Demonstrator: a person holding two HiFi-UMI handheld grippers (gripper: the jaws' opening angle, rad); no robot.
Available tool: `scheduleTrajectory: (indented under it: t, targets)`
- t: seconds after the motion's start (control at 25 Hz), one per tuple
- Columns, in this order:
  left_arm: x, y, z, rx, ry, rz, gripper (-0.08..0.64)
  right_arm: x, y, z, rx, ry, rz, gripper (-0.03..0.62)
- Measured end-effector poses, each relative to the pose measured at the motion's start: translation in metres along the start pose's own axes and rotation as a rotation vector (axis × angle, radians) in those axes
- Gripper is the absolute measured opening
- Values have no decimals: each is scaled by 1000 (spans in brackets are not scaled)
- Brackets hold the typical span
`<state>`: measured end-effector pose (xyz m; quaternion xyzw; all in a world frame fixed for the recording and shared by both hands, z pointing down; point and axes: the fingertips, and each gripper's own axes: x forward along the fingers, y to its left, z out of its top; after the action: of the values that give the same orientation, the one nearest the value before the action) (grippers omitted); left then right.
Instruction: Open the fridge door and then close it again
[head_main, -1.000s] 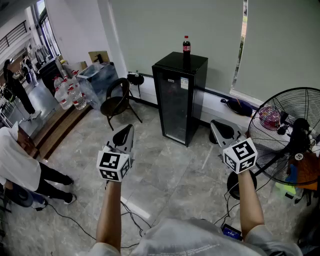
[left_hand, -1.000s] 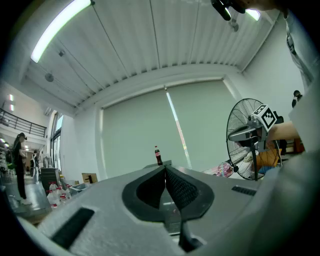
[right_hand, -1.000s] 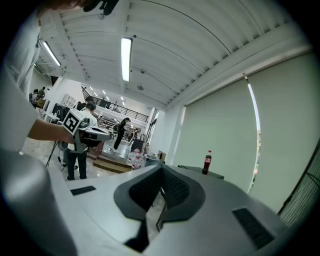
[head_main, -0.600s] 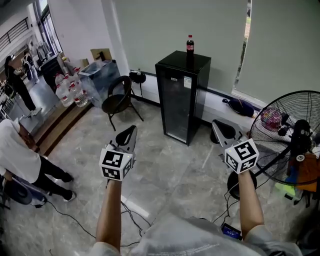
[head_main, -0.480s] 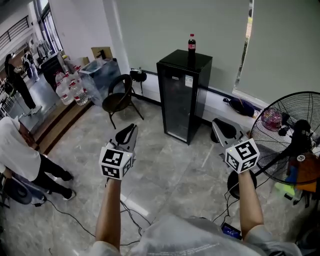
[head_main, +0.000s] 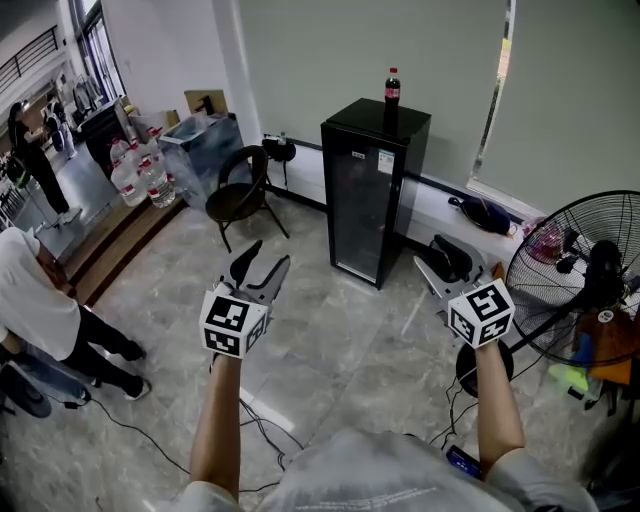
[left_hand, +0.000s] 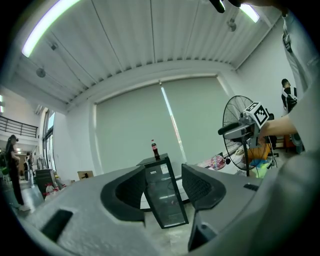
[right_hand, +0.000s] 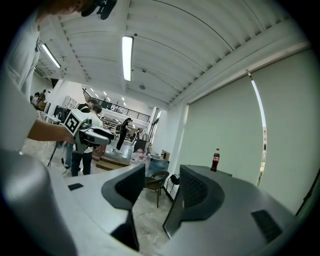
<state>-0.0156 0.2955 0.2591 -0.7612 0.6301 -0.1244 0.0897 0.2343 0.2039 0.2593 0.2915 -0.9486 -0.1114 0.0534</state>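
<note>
At the far left, a person (head_main: 35, 310) in a white top is seen standing on the tiled floor (head_main: 340, 340). Big water bottles (head_main: 140, 182) are kept by the wall behind, and a dark chair (head_main: 240, 195) is set near them. The left tool (head_main: 270, 256) is held out level above the floor. Its jaws have just been opening and are now spread apart, with nothing gripped between them. The black fridge (head_main: 372, 195) is placed against the wall, well ahead of both tools and between them in the head view. Its glass door is shut, and a cola bottle (head_main: 392, 87) is stood upright on its top. In the left gripper view the fridge is seen far off through the gap between the jaws. The right tool (head_main: 432, 258) is held out level too. Its jaws have also just been opening and are spread wide, and nothing is held in them. At the far right, a big round fan (head_main: 570, 270) is stood on the floor.
</note>
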Motion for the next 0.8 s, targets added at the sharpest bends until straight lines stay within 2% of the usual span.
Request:
scheduleTrajectory:
  t: [0.48, 0.8]
  targets:
    - [-24, 45, -33, -38, 15, 13, 199, 22, 29, -4, -21, 55, -39, 212]
    - [-10, 75, -55, -95, 17, 41, 199, 54, 29, -9, -34, 72, -44, 212]
